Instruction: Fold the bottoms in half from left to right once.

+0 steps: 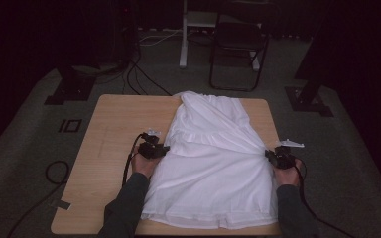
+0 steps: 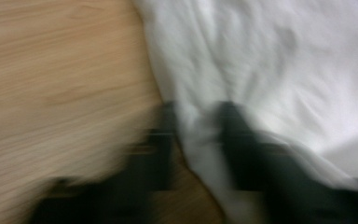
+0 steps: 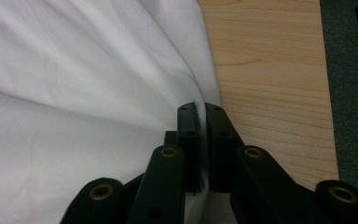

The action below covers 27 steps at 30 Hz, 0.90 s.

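Our right gripper (image 3: 200, 114) has its jaws pressed together on the right side edge of the white dress (image 1: 213, 158), with a thin fold of cloth between the pads. Our left gripper (image 2: 198, 121) seems to be clamped on the opposite side edge in the same way, though its view is blurred. The dress lies flat along the middle of the wooden table (image 1: 114, 129), its hem toward us and its top at the far edge. We judge it light, soft and limp, so it will sag and wrinkle when lifted. The side edges at the waist are good places to hold, with equal tension on both.
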Motion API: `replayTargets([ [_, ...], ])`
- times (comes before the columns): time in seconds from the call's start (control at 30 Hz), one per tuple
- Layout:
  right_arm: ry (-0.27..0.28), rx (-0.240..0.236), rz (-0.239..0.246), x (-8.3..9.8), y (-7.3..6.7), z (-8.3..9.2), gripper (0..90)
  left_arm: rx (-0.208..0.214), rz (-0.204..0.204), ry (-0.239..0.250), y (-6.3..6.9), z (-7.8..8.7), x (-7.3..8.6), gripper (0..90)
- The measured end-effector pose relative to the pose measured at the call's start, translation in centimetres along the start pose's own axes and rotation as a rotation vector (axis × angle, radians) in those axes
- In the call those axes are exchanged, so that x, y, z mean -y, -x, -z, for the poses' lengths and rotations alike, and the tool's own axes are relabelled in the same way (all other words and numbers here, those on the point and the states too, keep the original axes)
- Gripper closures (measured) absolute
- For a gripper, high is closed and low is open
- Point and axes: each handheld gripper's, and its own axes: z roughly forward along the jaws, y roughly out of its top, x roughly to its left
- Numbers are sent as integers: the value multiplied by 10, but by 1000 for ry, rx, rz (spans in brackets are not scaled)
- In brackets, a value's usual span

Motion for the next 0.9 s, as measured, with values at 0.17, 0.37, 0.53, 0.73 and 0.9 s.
replayTargets([
  [0.17, 1, -2, 3, 5, -5, 4, 880, -35, 12, 32, -7, 19, 17, 900],
  [0.37, -13, -54, 33, 23, -15, 23, 883, -55, 4, 64, -13, 55, 49, 900],
  [0.53, -11, -101, 40, 44, -30, 42, 884, -76, -25, 57, -7, 79, 72, 900],
  [0.73, -77, -124, 134, 72, -58, 79, 884, -44, -7, 18, 8, 108, 115, 900],
  [0.9, -94, -153, 166, 67, -63, 83, 603, -34, -12, 85, 3, 113, 109, 669],
])
